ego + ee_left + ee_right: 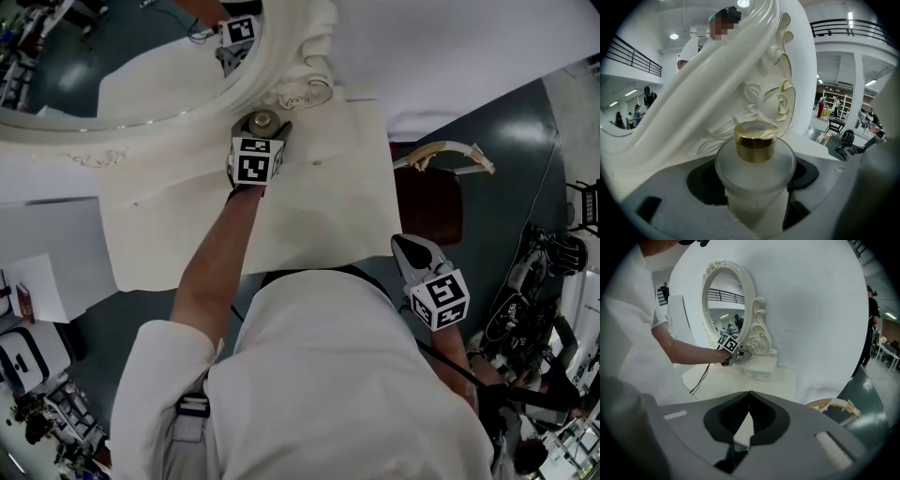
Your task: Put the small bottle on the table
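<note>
The small bottle (263, 122) is frosted glass with a gold cap (755, 142). It stands upright between the jaws of my left gripper (262, 135), which is shut on its body, right beside the carved base of the white mirror (298, 86). I cannot tell whether its bottom rests on the cream table (319, 216). From the right gripper view, the left gripper (734, 354) shows far off at the mirror's foot. My right gripper (413, 249) hangs off the table's right edge near the person's body, its jaws shut (749, 404) on nothing.
The oval mirror (724, 301) with its ornate frame fills the table's back left. A chair with a curved pale back (448, 150) and a dark red seat stands to the table's right. A white wall rises behind. Equipment clutters the floor at the far right.
</note>
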{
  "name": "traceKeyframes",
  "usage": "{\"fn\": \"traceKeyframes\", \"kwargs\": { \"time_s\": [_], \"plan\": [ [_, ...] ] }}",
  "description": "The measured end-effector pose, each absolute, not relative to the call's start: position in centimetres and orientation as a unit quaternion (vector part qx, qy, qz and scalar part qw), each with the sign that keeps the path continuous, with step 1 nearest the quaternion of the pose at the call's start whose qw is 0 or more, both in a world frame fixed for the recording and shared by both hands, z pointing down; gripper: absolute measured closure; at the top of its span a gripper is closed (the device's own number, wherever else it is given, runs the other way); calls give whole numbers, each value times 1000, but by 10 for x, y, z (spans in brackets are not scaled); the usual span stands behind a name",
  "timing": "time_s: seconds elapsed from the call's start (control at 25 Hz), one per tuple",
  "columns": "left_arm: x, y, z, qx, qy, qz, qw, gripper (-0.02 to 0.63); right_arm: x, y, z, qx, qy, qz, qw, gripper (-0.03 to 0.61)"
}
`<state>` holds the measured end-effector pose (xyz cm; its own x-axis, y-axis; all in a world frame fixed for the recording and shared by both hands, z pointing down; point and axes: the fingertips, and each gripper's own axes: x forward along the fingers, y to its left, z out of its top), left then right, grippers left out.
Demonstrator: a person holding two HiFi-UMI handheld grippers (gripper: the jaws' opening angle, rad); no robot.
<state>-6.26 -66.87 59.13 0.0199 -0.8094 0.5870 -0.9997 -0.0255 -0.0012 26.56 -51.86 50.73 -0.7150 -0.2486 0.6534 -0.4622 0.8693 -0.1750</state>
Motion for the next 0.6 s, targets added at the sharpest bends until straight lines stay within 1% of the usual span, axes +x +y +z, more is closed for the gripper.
{"fn": "traceKeyframes", "kwargs": {
  "time_s": [0.4, 0.6],
  "plan": [
    [-60, -674, 592, 674, -680, 208, 201, 273, 279, -535, 519, 166, -918, 174, 315, 577],
    [-60, -674, 591, 662, -690, 223, 190, 264, 291, -537, 523, 157, -920, 180, 310, 577]
  ]
}}
